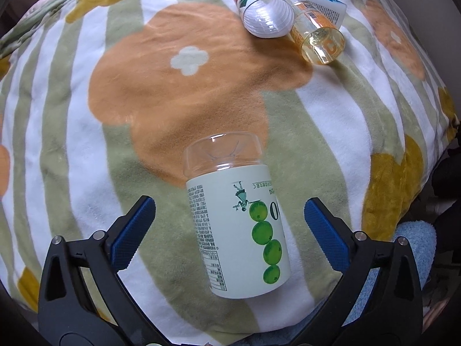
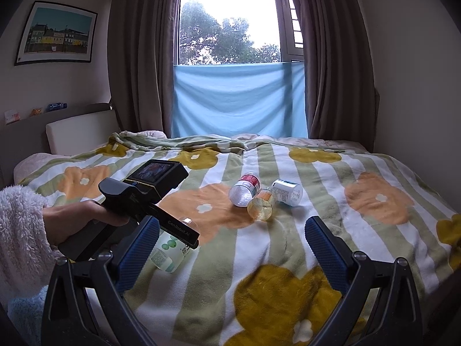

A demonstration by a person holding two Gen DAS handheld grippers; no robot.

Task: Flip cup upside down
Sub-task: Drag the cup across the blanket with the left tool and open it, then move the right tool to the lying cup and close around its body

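Note:
A clear cup with a pale green label of green fruit lies on the flowered blanket; whether it stands bottom up or lies on its side is unclear. My left gripper is open, its blue pads on either side of the cup, not touching it. In the right wrist view the same cup shows partly hidden under the left gripper's body, held by a hand. My right gripper is open and empty above the blanket.
Three more cut bottle cups lie on their sides further out: a red-labelled clear one, an orange-labelled yellowish one and a white-labelled one. They also show in the right wrist view. A headboard, curtains and window stand beyond the bed.

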